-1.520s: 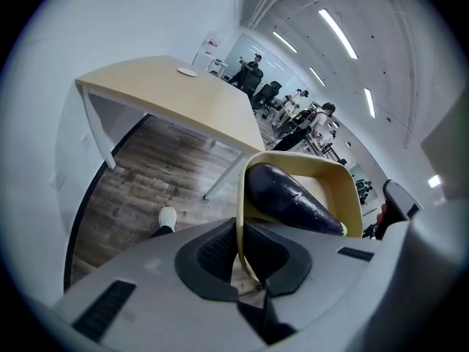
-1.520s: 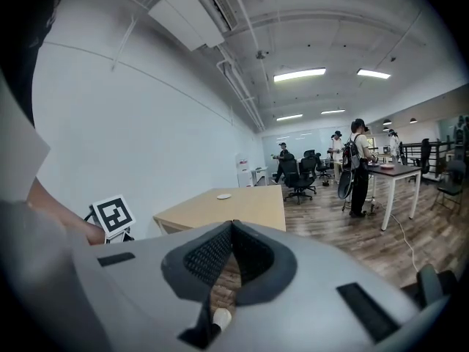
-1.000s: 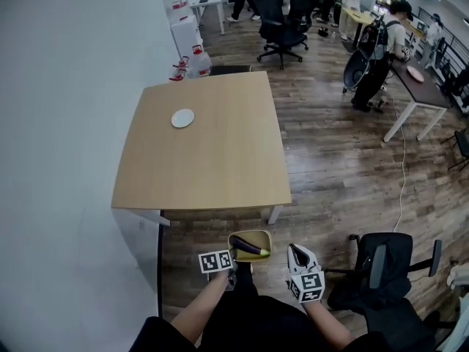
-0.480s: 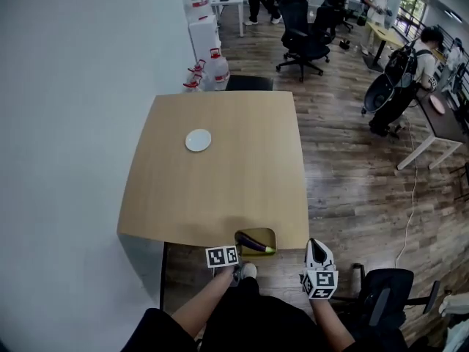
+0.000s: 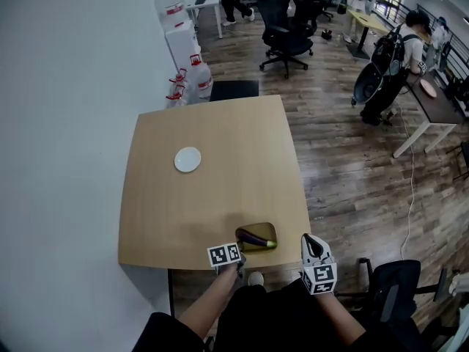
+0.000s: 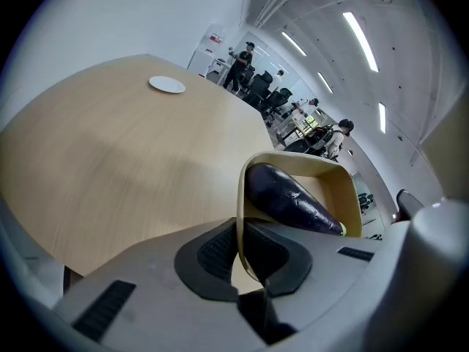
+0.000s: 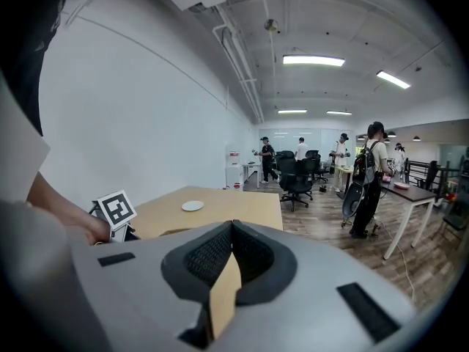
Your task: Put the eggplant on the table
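a: the left claw (image 6: 236,229) pinches the near wall of the tray (image 6: 344,196). the eggplant (image 6: 289,196) lies in it, just ahead of the claw, above the near edge of the table (image 5: 205,196).
b: a one-sided grip could let the tray tip and roll the eggplant onto the floor (image 5: 344,182). the right claw (image 7: 233,226) is closed and empty.

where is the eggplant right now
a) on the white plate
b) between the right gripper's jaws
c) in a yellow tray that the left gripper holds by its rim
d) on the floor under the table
c: the left gripper view shows the eggplant lying inside the yellow tray, with the left gripper shut on the tray's near rim.
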Action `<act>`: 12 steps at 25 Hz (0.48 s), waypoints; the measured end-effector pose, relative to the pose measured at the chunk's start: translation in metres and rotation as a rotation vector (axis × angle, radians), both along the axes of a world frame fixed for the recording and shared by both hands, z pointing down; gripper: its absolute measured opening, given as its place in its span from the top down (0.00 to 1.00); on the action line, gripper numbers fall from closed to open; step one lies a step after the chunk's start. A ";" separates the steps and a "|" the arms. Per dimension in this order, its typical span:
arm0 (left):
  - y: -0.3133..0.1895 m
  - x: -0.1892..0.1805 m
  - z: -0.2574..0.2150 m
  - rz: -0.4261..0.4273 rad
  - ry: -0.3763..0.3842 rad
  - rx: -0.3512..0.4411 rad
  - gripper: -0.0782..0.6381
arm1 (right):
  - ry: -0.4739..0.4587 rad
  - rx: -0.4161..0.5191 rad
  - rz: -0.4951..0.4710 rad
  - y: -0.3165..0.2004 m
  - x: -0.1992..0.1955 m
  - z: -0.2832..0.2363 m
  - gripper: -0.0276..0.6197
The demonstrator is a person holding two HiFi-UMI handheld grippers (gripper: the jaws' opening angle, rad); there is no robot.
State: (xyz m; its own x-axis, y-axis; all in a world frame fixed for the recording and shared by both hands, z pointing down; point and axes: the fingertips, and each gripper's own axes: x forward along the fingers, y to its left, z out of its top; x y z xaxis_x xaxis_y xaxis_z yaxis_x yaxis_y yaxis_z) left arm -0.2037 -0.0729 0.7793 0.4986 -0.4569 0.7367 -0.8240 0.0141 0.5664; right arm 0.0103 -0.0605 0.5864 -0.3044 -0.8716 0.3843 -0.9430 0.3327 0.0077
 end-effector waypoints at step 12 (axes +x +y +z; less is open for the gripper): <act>-0.053 0.006 0.003 -0.198 -0.050 -0.048 0.87 | -0.060 0.001 -0.076 -0.100 0.047 0.002 0.86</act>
State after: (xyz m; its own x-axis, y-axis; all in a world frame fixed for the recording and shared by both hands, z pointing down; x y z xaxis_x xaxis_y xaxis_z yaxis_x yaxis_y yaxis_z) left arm -0.1973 -0.1261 0.7823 0.3649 -0.5056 0.7818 -0.8296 0.2046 0.5196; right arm 0.0577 -0.1604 0.5889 -0.3920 -0.8453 0.3629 -0.9138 0.4033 -0.0477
